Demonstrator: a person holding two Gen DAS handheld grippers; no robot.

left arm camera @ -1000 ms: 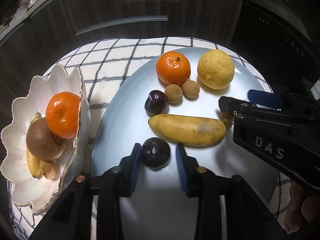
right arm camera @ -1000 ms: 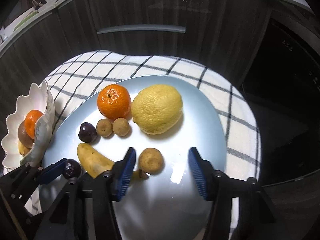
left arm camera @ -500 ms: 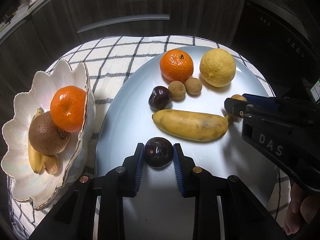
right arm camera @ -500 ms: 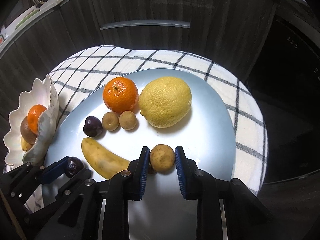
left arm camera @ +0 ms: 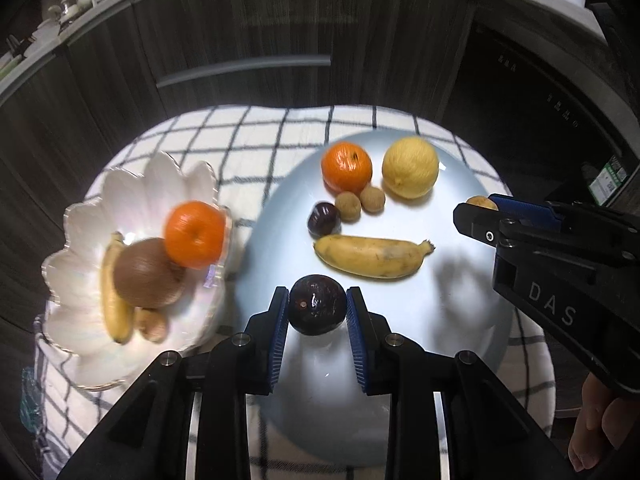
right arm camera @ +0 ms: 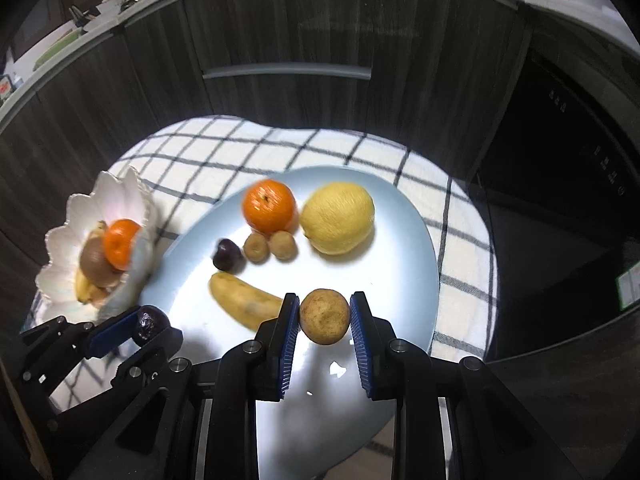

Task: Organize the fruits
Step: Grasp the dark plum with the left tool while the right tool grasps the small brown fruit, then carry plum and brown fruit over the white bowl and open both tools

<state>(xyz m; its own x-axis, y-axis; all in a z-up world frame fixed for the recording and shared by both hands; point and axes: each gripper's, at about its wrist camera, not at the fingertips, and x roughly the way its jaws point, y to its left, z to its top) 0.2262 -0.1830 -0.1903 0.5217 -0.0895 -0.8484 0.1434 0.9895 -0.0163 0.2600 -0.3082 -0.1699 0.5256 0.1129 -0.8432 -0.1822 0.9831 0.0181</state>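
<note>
Bowl (left arm camera: 132, 184) left of plate (left arm camera: 452, 280); banana (left arm camera: 372, 256) before lemon (left arm camera: 410, 168).

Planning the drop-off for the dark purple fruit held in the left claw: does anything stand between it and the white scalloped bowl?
Nothing visible does. The left claw holds the dark purple round fruit over the pale blue plate, and the white scalloped bowl lies just left across bare plate and checked cloth.

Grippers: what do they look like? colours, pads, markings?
Both alike: matte black angular bodies with silver screw heads. The left gripper and right gripper carry blue ribbed pads on the jaws. The right gripper's side shows white "DAS" lettering. No cables visible. Bare skin shows at the frame's lower right; no sleeve.
</note>
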